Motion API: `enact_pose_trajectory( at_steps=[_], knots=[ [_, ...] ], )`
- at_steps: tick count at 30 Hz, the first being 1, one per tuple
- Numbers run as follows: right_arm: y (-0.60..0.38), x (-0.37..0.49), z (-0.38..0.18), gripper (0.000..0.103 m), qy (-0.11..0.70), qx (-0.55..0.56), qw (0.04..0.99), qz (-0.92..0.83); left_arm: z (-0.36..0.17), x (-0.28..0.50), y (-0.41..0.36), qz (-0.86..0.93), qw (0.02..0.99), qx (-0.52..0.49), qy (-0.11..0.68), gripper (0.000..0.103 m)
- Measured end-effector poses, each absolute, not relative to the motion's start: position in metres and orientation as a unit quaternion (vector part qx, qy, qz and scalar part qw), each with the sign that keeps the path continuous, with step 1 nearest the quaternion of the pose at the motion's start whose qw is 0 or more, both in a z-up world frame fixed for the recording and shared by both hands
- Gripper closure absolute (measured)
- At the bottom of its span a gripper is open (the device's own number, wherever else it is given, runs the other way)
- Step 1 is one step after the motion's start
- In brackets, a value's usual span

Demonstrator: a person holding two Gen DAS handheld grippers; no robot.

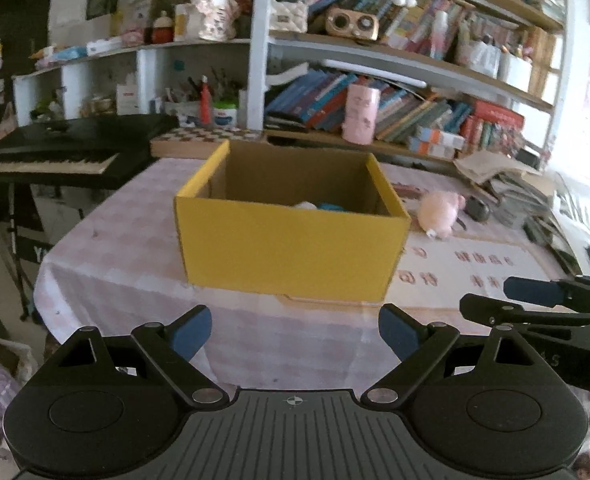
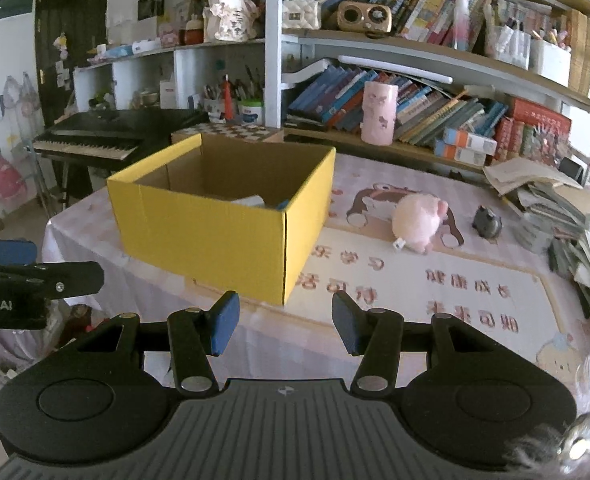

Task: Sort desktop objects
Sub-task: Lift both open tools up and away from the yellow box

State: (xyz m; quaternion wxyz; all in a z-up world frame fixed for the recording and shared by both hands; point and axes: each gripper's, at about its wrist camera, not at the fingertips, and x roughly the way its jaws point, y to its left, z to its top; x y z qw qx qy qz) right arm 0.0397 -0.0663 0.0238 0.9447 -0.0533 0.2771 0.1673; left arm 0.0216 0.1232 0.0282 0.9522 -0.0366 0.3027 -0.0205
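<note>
Your right tongs [image 2: 285,326] and left tongs [image 1: 293,334] both gape empty. The pink plush [image 2: 419,222] lies on the counter [image 2: 375,344], right of the yellow box [image 2: 215,236], ahead-right, nearer your right.

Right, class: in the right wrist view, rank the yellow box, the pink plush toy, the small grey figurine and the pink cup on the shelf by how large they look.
1. Yellow box
2. Pink plush toy
3. Pink cup, looks close to the toy, but it stands farther back, so unsure
4. Grey figurine
</note>
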Motion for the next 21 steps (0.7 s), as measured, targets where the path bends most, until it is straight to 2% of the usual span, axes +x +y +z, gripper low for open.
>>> enact_pose_trajectory(
  at_steps=[21],
  knots=[
    [-0.099, 0.027, 0.006, 0.053, 0.31, -0.055, 0.943, 0.111, 0.012, 0.035, 0.072, -0.11, 0.937, -0.009, 0.333, 0.01]
  ],
)
